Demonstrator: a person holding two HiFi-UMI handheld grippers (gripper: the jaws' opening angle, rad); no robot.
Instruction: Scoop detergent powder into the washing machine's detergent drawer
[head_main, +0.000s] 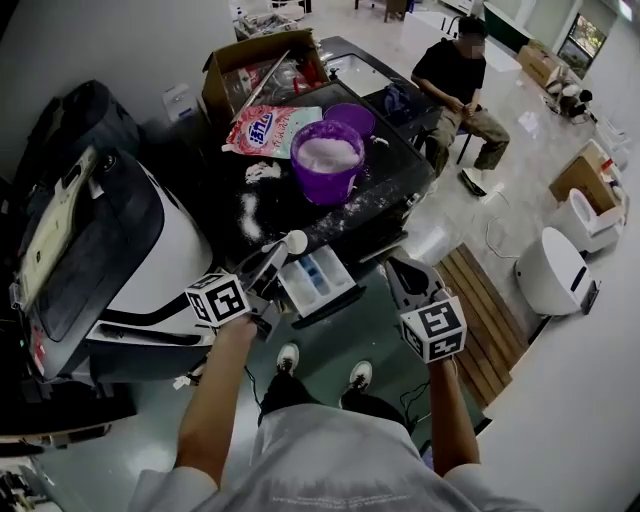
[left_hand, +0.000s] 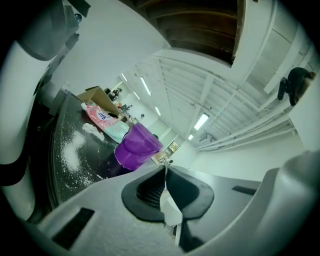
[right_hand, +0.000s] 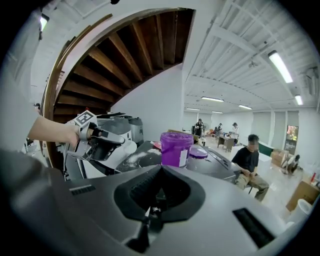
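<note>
The detergent drawer (head_main: 318, 281) stands pulled out from the machine front, with blue and white compartments. My left gripper (head_main: 272, 263) is shut on the handle of a white scoop (head_main: 293, 242), whose bowl hangs just above the drawer's back left corner. In the left gripper view the scoop handle (left_hand: 171, 210) is pinched between the jaws of the left gripper (left_hand: 165, 175). A purple bucket (head_main: 326, 160) of white powder sits on the black machine top (head_main: 395, 165). My right gripper (head_main: 402, 270) hovers right of the drawer; in its own view the right gripper (right_hand: 155, 200) is shut and empty.
A purple lid (head_main: 350, 117), a detergent bag (head_main: 270, 130) and spilled powder (head_main: 250, 215) lie on the top; a cardboard box (head_main: 262, 70) stands behind. A white machine (head_main: 110, 270) stands at the left. A person (head_main: 455, 85) sits at the right. A wooden pallet (head_main: 490, 320) lies on the floor.
</note>
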